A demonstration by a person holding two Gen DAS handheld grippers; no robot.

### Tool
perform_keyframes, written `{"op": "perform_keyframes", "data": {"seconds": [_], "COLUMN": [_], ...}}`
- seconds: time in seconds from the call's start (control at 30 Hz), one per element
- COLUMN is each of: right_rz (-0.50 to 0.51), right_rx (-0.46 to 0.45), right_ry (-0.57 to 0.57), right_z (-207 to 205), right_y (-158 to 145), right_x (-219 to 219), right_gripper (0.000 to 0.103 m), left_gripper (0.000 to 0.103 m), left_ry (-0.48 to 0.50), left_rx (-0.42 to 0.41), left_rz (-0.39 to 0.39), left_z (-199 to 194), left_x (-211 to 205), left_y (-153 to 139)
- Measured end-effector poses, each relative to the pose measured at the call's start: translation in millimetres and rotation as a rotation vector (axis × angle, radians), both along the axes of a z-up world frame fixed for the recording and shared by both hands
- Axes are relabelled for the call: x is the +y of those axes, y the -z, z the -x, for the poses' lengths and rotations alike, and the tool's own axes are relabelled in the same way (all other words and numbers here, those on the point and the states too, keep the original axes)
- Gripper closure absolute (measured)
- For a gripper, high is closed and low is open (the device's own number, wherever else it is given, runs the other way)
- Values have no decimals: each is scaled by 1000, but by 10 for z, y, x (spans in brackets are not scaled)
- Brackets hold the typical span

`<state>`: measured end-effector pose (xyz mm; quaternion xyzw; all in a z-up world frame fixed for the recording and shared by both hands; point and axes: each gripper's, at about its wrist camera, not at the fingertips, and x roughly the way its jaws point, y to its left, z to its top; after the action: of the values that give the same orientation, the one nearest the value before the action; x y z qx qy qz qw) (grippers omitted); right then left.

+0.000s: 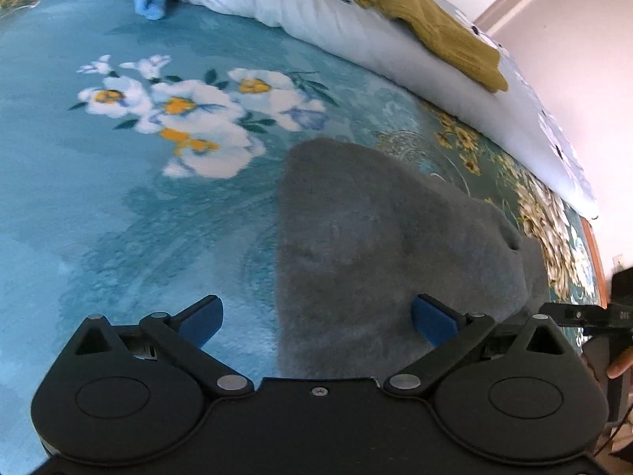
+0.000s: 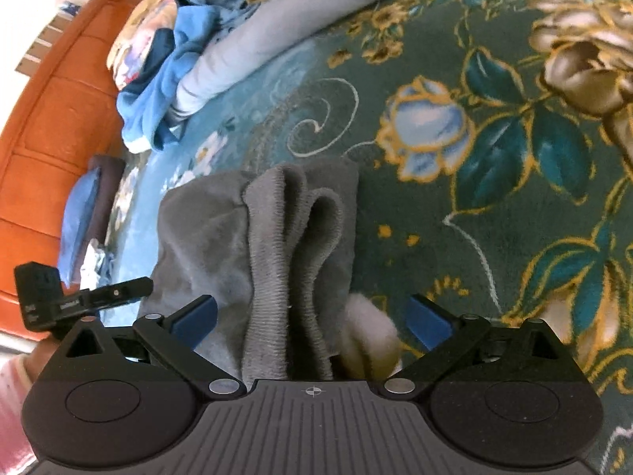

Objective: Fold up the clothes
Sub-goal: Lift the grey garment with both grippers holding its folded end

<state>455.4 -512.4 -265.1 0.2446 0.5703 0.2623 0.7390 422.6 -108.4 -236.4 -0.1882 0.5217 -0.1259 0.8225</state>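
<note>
Blue pads spread wide on my right gripper (image 2: 312, 318), nothing pinched, the grey fleece garment (image 2: 277, 237) lying folded between them on the floral bedspread (image 2: 494, 150). My left gripper (image 1: 316, 322) gapes too, over the garment's edge. Beyond, a mustard cloth (image 1: 427, 27) rests on the white quilt (image 1: 336, 27).

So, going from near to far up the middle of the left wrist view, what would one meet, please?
Left tongs, standing open → grey garment → white flower print on the teal blanket → pale folded quilt → mustard garment.
</note>
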Motion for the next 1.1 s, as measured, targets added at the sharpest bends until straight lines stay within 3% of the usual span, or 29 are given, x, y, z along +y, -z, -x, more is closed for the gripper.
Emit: {"op": "perform_keyframes", "data": {"seconds": [0.27,0.6,0.67,0.7,0.93,1.1], "right_rz": [-88,-151,-159,-163,-177,-139], "right_rx": [-20,13,28,37,60,68], "right_ry": [-73,-137,-127,-122,-108,-85], "right_z": [-119,-310,-319,-323,-339,-341], "right_y": [56,180,198,207,261,226], "right_x": [111,218,203,198,205,275], "right_gripper": [5,33,40,44,46,63], "left_gripper": [2,6,26,30,32,50], "left_ry": [41,130,141,146,123,126], "left_rx": [8,11,9,9,51,17], "left_rz": [47,121,141,151,228,185], "left_z": [-74,-140,-159,-169,-237,-160], "left_x": [-26,100,86,79,39,-10], "left_y": [146,197,198,199,266,211]}}
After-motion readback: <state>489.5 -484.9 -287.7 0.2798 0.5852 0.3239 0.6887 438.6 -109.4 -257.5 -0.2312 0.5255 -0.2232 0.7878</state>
